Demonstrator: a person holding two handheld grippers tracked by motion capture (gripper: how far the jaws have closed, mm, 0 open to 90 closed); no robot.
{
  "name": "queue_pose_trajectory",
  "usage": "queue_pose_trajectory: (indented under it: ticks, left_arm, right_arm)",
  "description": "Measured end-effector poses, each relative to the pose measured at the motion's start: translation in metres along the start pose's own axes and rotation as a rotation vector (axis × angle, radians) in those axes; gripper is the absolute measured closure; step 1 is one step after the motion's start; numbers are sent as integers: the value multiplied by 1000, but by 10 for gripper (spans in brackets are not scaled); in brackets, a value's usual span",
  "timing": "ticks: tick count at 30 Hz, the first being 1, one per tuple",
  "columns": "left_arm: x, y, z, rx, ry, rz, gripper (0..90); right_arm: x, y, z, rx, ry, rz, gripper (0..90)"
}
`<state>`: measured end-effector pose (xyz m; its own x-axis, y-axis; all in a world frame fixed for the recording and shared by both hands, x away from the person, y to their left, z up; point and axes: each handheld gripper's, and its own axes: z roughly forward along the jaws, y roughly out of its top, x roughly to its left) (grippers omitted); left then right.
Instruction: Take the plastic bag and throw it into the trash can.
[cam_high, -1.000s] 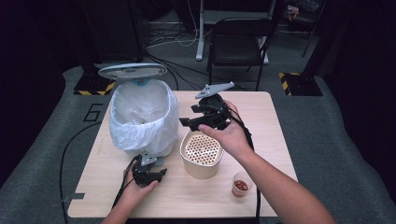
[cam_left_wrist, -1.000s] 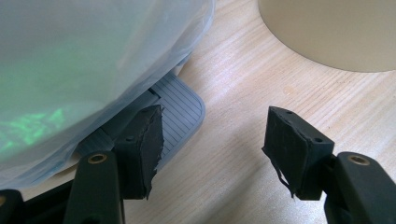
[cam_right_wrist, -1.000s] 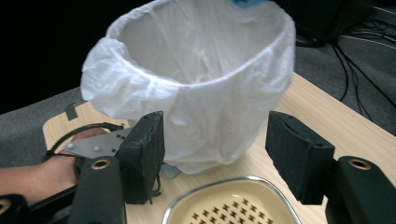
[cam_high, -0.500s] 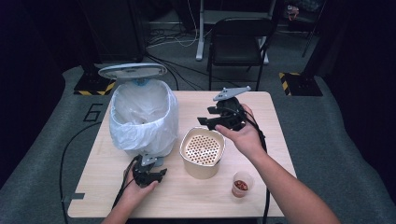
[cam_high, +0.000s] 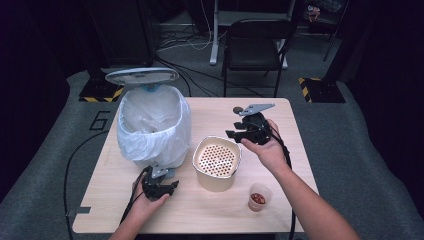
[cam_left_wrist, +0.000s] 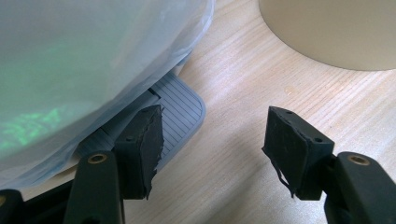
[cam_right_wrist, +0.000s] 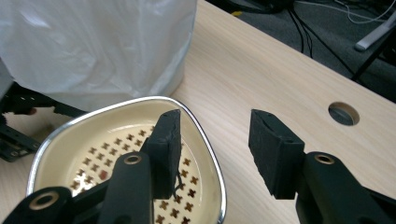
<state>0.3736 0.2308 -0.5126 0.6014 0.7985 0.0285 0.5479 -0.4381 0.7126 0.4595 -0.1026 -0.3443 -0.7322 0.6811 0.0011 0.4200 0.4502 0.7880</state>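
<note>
A pedal bin (cam_high: 152, 125) lined with a white bag stands at the table's left with its lid (cam_high: 141, 76) raised. Its grey foot pedal (cam_left_wrist: 180, 105) lies just ahead of my left gripper (cam_high: 161, 186) (cam_left_wrist: 212, 140), which is open, its left jaw over the pedal's edge. A cream container with a perforated insert (cam_high: 216, 161) (cam_right_wrist: 126, 158) stands mid-table. My right gripper (cam_high: 245, 131) (cam_right_wrist: 215, 140) hovers open above the container's far right rim, with nothing between its jaws.
A small clear cup (cam_high: 258, 197) with red bits stands near the front right. The wooden table (cam_high: 210, 112) has a round cable hole (cam_right_wrist: 343, 113) at the back. A black chair (cam_high: 255, 45) stands behind the table.
My right gripper has drawn back to the right, away from above the bin and container. The left gripper has stayed at the pedal.
</note>
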Motion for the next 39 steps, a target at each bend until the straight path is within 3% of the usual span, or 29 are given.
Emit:
queue_pose_trajectory:
  ticks: [11, 18, 22, 32, 39]
  left_arm:
    - [0, 0, 0, 0, 0, -1, 373]
    - [0, 0, 0, -1, 1, 1, 373]
    - [-2, 0, 0, -3, -1, -20, 373]
    - [-2, -1, 0, -3, -1, -19, 373]
    - [0, 0, 0, 5, -3, 1, 373]
  right_arm:
    - [-17, -32, 19, 44, -17, 33, 547]
    - [-21, -40, 24, 53, 0, 35, 635]
    - [-23, -44, 28, 55, 39, 37, 736]
    - [-19, -48, 36, 96, 82, 27, 813]
    - [-19, -48, 37, 92, 82, 0, 814]
